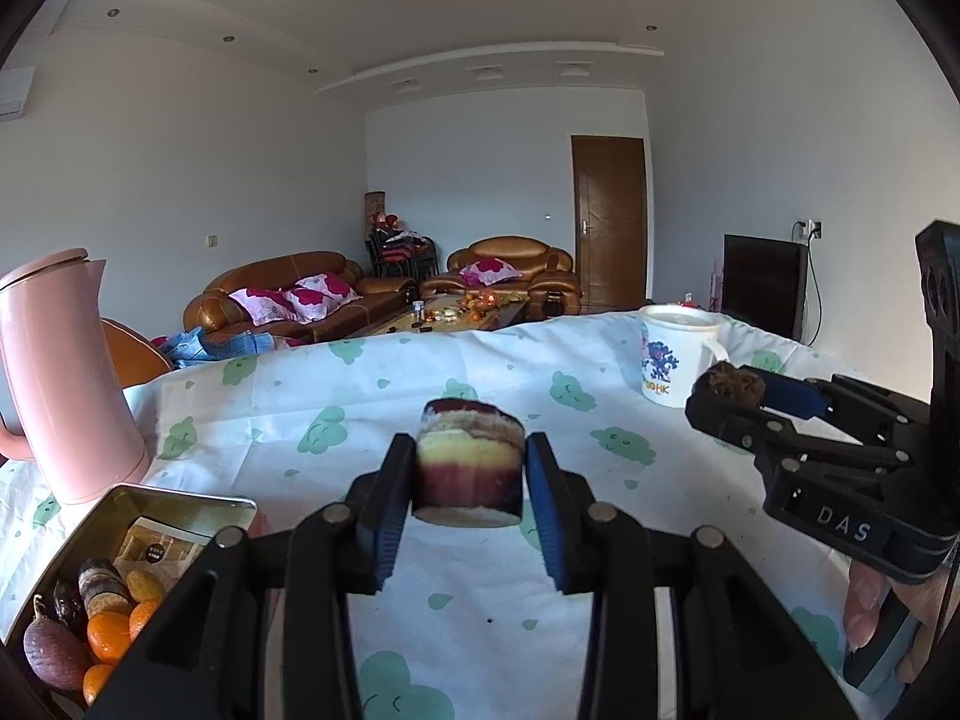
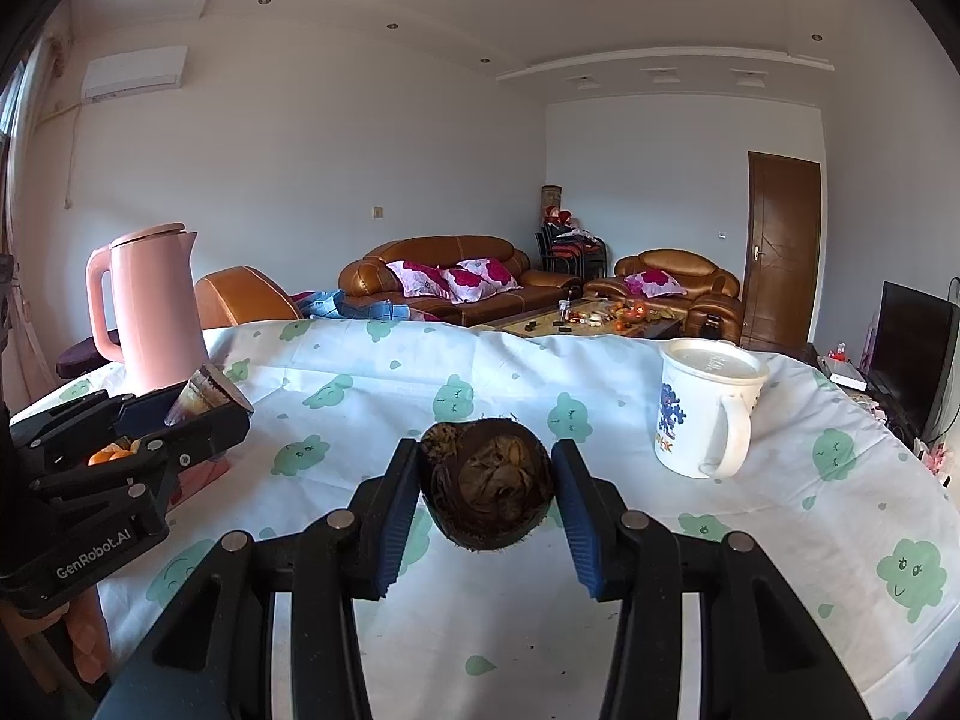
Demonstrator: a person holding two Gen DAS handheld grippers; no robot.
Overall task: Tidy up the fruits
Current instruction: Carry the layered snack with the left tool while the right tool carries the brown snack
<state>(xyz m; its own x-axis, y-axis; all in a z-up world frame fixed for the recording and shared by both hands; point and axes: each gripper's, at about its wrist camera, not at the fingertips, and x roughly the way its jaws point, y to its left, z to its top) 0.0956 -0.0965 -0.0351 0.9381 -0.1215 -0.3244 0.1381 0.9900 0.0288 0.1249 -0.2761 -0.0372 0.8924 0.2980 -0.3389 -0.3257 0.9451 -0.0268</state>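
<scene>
both sets of blue-padded black fingers are clamped on fruit. the left gripper (image 1: 469, 468) pinches a short cut cylinder of purple-skinned sugarcane (image 1: 468, 461) with a pale yellow band around it, one pad pressed against each side, and carries it clear of the white tablecloth with green cloud prints (image 1: 360, 396). the right gripper (image 2: 485, 483) squeezes a round dark brown fruit with a dry, fibrous top (image 2: 486, 489), also lifted off the cloth; the two grippers hang side by side above the table.

down at the left edge sits an open rectangular metal tin (image 1: 180, 495), already holding small orange citrus fruits (image 1: 108, 636), a purple fig-like fruit (image 1: 54, 651) and another striped cane piece (image 1: 102, 585). a tall pink kettle (image 1: 66, 384) stands just behind the tin, and a white lidded mug with a blue print (image 2: 705, 411) stands over on the right.

i'd judge this as the carrying step: both pieces picked up, neither yet put away. the tin looks like the collecting place, so the next move probably calls for swinging the left piece down and left over the tin, finding a free spot among the crowded fruit, and letting go low enough that nothing rolls out. the right gripper would need to wait or cross over, minding the kettle.
</scene>
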